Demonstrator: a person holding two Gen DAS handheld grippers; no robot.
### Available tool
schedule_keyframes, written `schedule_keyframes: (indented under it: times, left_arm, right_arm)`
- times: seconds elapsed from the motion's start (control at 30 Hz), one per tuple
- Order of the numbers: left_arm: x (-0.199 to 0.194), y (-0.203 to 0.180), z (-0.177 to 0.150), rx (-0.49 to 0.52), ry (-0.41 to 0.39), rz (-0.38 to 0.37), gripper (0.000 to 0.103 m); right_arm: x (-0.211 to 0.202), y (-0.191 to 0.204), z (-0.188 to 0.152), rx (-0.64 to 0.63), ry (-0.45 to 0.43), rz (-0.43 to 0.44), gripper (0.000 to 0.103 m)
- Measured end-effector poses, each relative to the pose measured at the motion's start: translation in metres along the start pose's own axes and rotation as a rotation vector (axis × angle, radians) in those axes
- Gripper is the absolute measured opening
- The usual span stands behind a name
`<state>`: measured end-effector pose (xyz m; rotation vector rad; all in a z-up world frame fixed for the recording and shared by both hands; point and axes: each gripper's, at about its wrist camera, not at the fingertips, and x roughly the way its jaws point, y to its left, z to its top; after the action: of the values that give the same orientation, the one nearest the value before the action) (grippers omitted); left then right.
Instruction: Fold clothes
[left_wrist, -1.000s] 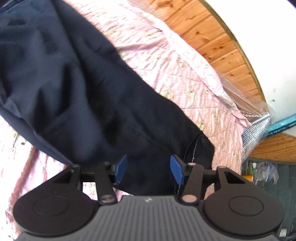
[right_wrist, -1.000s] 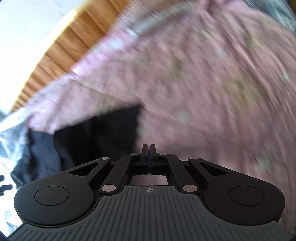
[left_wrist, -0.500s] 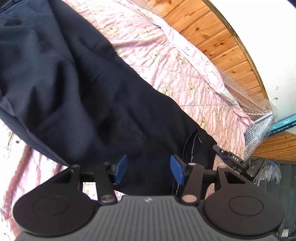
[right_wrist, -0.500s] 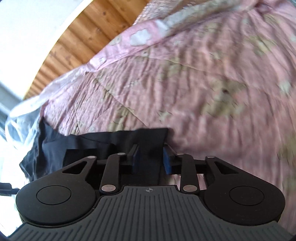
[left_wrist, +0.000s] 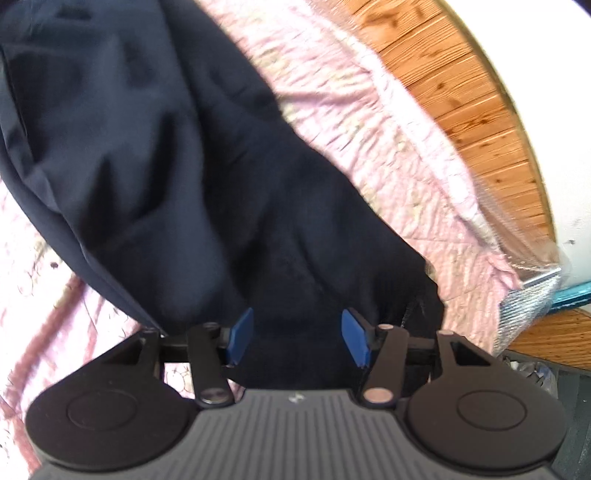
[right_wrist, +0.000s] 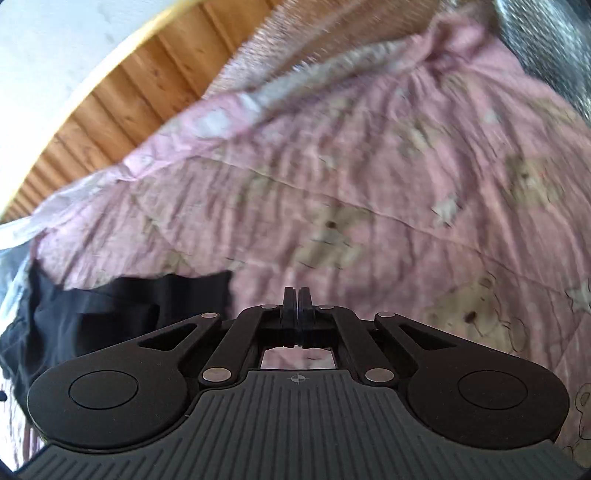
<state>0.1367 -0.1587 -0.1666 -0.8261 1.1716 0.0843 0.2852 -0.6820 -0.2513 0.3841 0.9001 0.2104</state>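
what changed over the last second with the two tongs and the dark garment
The right tongs opened over the dark garment edge, then have just closed again, empty, now over the pink quilt to the garment's right. The left tongs stayed half open above the garment, pads not pressing it. The garment lies where it was.

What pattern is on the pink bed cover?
Beige teddy bears and stars on the pink quilt; right wrist view.
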Motion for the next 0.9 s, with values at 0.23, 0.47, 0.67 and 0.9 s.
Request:
schedule_keyframes:
  times: [0.23, 0.47, 0.67, 0.9]
  left_arm:
    - [0.022, -0.030, 0.001, 0.083, 0.043, -0.012, 0.055]
    - [0.051, -0.059, -0.008, 0.147, 0.103, -0.025, 0.055]
    - [0.046, -0.067, -0.016, 0.199, 0.098, -0.008, 0.055]
    - [0.057, -0.046, -0.017, 0.106, 0.129, -0.008, 0.057]
  right_arm:
    - [-0.014, 0.058, -0.010, -0.098, 0.085, 0.286, 0.051]
    - [0.005, 0.169, -0.071, -0.551, 0.140, 0.207, 0.070]
    - [0.015, 0.103, -0.053, -0.364, 0.129, 0.035, 0.014]
    - [-0.006, 0.013, -0.036, 0.125, 0.114, 0.325, 0.057]
